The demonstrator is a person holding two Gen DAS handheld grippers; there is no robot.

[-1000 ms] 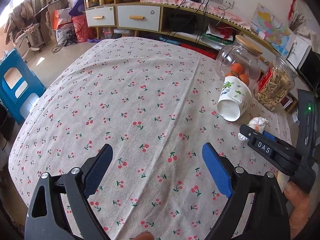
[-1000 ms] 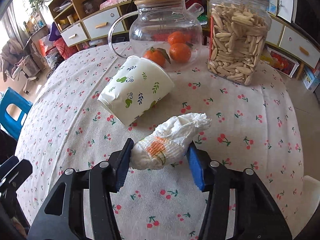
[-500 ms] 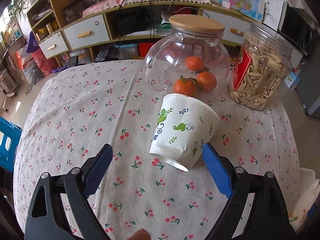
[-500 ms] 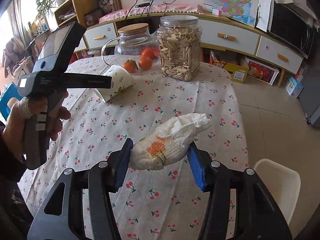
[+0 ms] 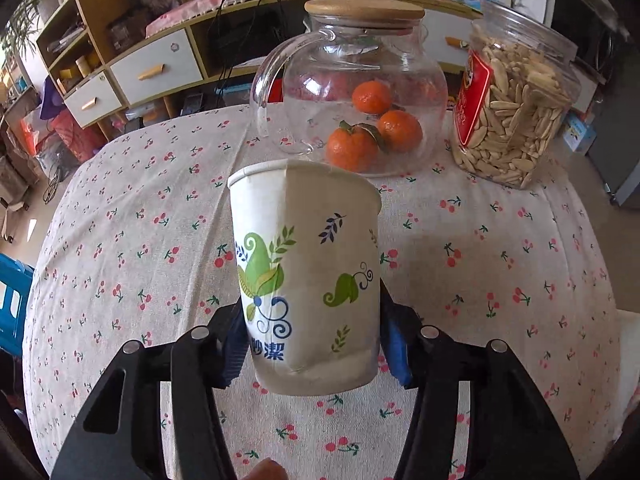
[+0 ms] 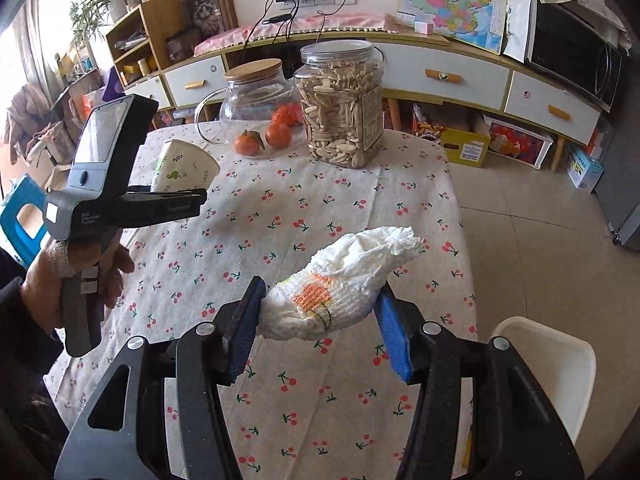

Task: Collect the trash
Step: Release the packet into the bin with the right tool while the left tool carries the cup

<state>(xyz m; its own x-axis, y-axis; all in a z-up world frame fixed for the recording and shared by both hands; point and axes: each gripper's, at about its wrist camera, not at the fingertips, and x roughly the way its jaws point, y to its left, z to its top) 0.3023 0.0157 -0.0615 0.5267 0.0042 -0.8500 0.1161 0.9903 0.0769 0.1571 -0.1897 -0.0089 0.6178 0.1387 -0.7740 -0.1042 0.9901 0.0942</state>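
Note:
My left gripper [image 5: 314, 354] is shut on a white paper cup [image 5: 308, 276] with green leaf prints and holds it upright above the cherry-print tablecloth [image 5: 132, 240]. The cup also shows in the right wrist view [image 6: 184, 168], held by the left gripper [image 6: 176, 200]. My right gripper [image 6: 318, 328] is shut on a crumpled white tissue [image 6: 344, 284] with an orange print, above the table's near right part.
A glass jug [image 5: 360, 96] with a wooden lid holds three oranges. A plastic jar of seeds [image 5: 512, 108] stands to its right. A white bin [image 6: 548, 376] sits on the floor beside the table's right edge. Cabinets line the back wall.
My left gripper closed on the paper cup, which lay on its side, and now holds it upright off the table. My right gripper drew back from the jars with the tissue.

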